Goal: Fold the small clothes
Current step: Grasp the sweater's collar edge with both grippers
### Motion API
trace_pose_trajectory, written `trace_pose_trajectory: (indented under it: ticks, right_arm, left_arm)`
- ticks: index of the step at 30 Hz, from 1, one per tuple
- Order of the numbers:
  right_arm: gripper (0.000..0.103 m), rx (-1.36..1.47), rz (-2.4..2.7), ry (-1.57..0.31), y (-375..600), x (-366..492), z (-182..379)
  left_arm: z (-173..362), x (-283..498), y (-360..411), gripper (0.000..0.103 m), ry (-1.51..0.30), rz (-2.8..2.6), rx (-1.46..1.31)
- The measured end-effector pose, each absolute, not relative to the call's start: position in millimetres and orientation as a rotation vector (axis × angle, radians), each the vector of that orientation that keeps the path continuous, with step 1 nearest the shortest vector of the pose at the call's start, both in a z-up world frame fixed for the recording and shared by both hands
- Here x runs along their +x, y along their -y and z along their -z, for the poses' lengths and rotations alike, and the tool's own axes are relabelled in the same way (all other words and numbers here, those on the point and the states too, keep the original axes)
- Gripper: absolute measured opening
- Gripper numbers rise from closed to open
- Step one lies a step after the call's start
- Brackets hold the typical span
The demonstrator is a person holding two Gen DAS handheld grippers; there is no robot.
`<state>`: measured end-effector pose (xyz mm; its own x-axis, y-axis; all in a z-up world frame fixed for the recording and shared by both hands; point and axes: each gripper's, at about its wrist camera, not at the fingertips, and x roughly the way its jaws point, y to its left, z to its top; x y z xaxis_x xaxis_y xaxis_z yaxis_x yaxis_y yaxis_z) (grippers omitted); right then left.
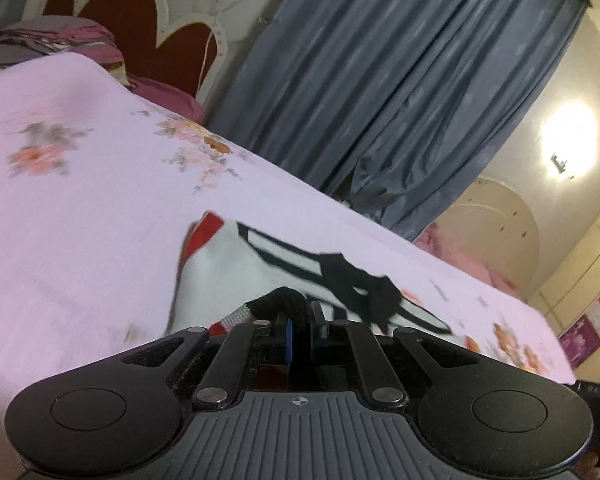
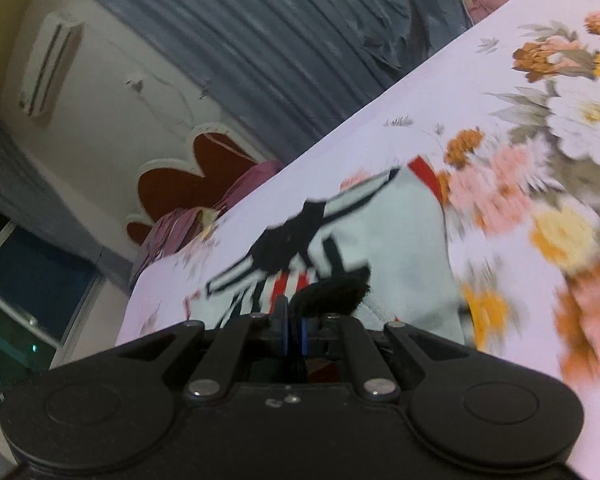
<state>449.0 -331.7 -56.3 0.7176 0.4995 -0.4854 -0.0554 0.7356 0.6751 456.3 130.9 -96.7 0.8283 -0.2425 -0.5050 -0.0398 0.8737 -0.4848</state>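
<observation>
Both the left gripper (image 1: 300, 320) and right gripper (image 2: 296, 316) are pinching the near black-trimmed edge of the small white garment (image 1: 228, 264) lying on the floral bed (image 1: 80, 200), apparently mid-fold; the next move likely requires carrying that edge evenly across.

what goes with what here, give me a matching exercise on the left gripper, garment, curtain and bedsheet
Things:
1. left gripper
2. garment
3. curtain
4. bedsheet

States:
a. hangs in grey-blue folds behind the bed
b. pale pink with a floral print
c. shut on a black edge of the garment
d. white with black stripes and red trim, lying on the bedsheet

Pairs: 1-c, 2-d, 3-a, 4-b
</observation>
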Motion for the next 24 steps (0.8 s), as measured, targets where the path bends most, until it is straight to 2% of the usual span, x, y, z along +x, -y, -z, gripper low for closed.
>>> trace_pose_trajectory:
  ticks: [5,8,10,11,12,13,14,15,16,21,23,24]
  right_arm:
    - [0.006,0.733,-0.293,-0.764,330,528,85]
    - [0.006,0.748,-0.255,-0.823,328,563,108]
    - [0.013,0.742,-0.272,-0.811,324,576,117]
    - [0.027,0.741,-0.280,-0.793,323,579,119]
    - [0.045,0.724,-0.276,-0.766,321,582,119]
    - [0.053,0.701,-0.267,-0.737,319,583,118]
    - [0.064,0.670,-0.256,-0.696,318,583,115]
    - [0.064,0.649,-0.246,-0.673,318,584,113]
    - [0.064,0.643,-0.243,-0.665,320,583,112]
    - [0.058,0.499,-0.248,-0.682,318,574,107]
    - [0.053,0.343,-0.234,-0.743,302,579,110]
    - [0.048,0.268,-0.227,-0.766,292,584,110]
  left_arm:
    - [124,542,-129,0.007,-0.669,0.094,-0.473]
    - [141,563,-131,0.007,-0.673,0.135,-0.516]
    - [147,569,-131,0.008,-0.631,0.142,-0.544]
    - [150,570,-131,0.011,-0.612,0.152,-0.558]
    - [152,570,-131,0.022,-0.593,0.161,-0.568]
    - [153,570,-130,0.040,-0.572,0.161,-0.572]
    - [154,568,-130,0.050,-0.545,0.147,-0.566]
    - [152,565,-128,0.067,-0.509,0.116,-0.545]
    - [150,562,-129,0.074,-0.474,0.106,-0.534]
    - [147,576,-119,0.072,-0.538,0.115,-0.362]
    - [152,587,-105,0.059,-0.606,0.134,-0.261]
    - [154,591,-98,0.043,-0.630,0.130,-0.203]
